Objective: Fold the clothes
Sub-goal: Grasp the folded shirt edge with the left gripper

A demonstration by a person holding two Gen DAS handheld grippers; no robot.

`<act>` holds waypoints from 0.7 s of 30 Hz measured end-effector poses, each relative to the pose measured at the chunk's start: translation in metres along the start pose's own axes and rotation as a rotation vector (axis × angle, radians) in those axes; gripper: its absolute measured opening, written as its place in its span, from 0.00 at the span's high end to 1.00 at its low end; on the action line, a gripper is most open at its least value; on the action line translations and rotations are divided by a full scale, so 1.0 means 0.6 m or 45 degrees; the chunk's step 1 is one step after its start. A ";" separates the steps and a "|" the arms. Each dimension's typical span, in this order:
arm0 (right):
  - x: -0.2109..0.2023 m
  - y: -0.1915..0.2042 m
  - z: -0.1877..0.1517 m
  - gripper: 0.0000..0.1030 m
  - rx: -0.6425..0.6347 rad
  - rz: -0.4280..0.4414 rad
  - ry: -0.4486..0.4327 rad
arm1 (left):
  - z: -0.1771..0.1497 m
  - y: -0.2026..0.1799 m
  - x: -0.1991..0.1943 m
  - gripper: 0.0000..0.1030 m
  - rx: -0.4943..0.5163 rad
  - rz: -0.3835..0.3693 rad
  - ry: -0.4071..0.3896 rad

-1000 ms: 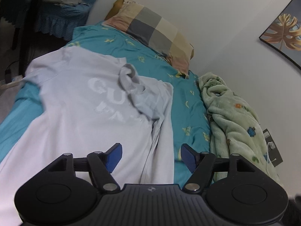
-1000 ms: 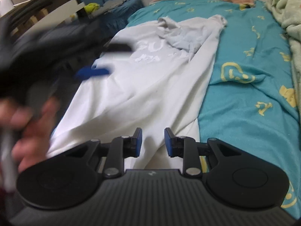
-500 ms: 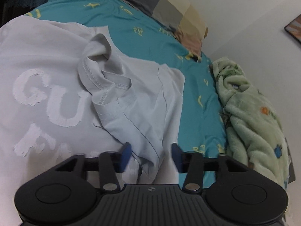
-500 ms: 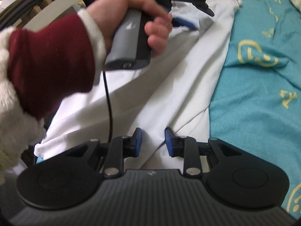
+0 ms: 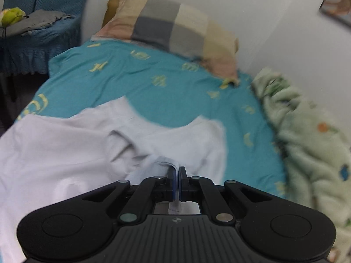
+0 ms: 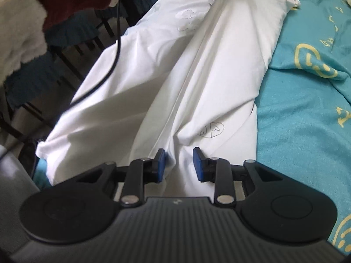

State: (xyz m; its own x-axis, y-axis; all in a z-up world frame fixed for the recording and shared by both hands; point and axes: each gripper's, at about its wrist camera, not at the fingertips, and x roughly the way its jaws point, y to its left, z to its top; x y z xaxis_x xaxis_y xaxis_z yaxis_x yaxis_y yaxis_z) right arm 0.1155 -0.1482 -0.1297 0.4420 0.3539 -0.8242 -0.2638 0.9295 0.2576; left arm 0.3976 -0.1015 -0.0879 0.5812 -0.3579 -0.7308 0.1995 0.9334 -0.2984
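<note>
A white T-shirt [image 5: 65, 144] lies spread on the teal bed sheet [image 5: 153, 87]. My left gripper [image 5: 177, 172] is shut on a hemmed edge of the shirt, which shows between and behind the pads; the cloth rises in a taut ridge toward it. In the right wrist view the same shirt [image 6: 219, 70] runs lengthwise, with a pulled-up ridge down its middle and a small drawn mark near the hem. My right gripper [image 6: 178, 162] is open just above the shirt's lower hem, with a fold of cloth between the jaws, not pinched.
A checked pillow [image 5: 173, 28] lies at the head of the bed by the white wall. A green fleece blanket [image 5: 307, 135] is bunched along the right side. A blue-covered stand [image 5: 33, 41] is at the left. My red-and-white sleeved arm [image 6: 33, 11] and a cable [image 6: 114, 43] hang over the shirt's left edge.
My left gripper moved up the shirt, closed on its folded-over edge and lifted it, pulling the cloth taut. My right gripper stayed open at the lower hem.
</note>
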 end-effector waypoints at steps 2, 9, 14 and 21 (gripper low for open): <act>0.005 -0.001 0.000 0.70 -0.013 -0.003 0.008 | -0.015 0.027 0.013 0.96 -0.038 0.024 0.042; -0.007 -0.012 -0.002 0.69 0.049 0.059 -0.025 | -0.069 0.140 -0.051 0.48 -0.233 -0.075 0.018; -0.033 -0.021 -0.003 0.69 0.076 0.105 -0.123 | -0.101 0.280 -0.143 0.30 -0.477 -0.122 -0.139; -0.044 -0.052 0.010 0.69 0.207 0.120 -0.190 | -0.134 0.483 -0.166 0.29 -0.972 -0.168 -0.249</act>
State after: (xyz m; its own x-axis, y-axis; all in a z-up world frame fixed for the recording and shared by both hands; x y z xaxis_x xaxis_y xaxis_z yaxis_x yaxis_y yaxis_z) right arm 0.1175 -0.1860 -0.1132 0.5471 0.4398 -0.7122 -0.1739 0.8920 0.4173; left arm 0.3344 0.2022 -0.1509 0.7324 -0.3868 -0.5604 -0.2776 0.5818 -0.7645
